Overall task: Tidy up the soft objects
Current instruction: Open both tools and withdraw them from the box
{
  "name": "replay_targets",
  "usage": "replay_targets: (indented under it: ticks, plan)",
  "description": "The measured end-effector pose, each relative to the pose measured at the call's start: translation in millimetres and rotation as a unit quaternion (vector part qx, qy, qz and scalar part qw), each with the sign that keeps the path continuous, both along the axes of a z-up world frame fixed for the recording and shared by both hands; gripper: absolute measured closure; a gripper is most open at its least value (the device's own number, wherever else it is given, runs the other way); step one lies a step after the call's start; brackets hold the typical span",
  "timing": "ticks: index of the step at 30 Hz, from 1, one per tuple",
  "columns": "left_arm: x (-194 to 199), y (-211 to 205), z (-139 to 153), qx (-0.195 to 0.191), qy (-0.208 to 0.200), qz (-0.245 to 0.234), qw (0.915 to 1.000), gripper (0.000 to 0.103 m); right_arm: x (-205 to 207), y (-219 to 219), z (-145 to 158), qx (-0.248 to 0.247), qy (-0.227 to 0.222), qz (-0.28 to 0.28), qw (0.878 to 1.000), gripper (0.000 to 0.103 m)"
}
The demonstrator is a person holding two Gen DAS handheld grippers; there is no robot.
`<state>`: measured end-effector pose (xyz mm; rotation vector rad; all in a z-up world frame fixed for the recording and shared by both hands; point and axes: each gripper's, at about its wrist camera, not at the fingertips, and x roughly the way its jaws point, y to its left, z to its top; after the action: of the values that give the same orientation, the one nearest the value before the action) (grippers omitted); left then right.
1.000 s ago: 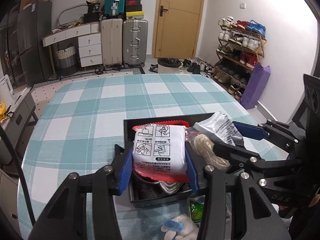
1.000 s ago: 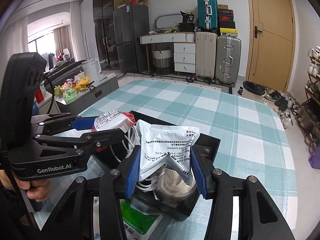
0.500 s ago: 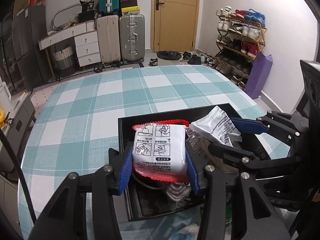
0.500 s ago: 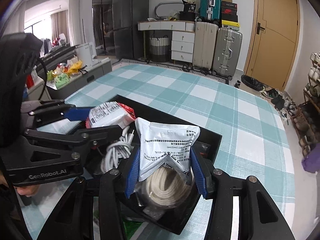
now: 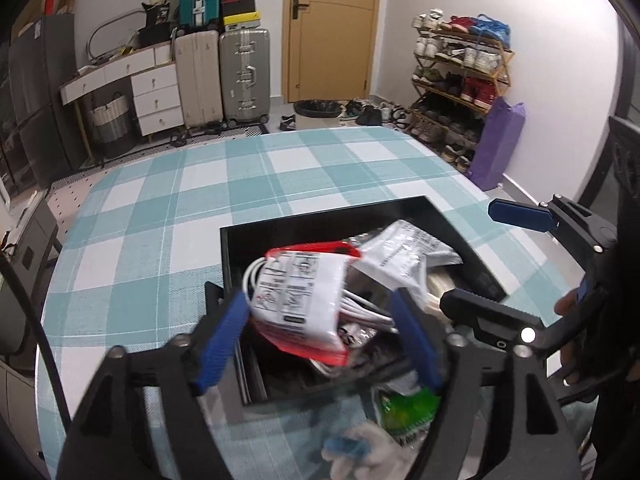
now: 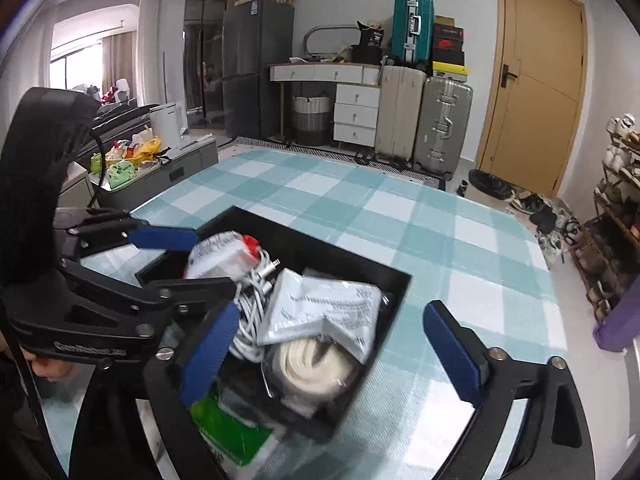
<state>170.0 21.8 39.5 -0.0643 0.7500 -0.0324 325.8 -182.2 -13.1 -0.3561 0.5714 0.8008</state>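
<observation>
A lived-in home room — suitcases [image 5: 244,76], shoe rack [image 5: 460,80], drawers [image 6: 356,116], checked tablecloth [image 5: 280,176].

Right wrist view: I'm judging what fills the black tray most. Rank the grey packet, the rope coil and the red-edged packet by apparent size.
1. grey packet, largest.
2. rope coil, partly under the grey packet, so its rank is unsure.
3. red-edged packet, smallest, but farther away and partly hidden by the left gripper.

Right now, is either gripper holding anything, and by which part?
Nothing, it seems. Right gripper stands open over the grey packet; left gripper is open too, the red-edged packet loose between its jaws.
</observation>
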Motion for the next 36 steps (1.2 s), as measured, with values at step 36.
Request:
replay_targets:
  ticks: [36]
  plan:
    - [-87, 12, -42, 0.017, 0.014, 0.076, 0.9969, 0.0, -48, -1, -66, -0.045, 0.124, -0.013, 0.991, 0.001]
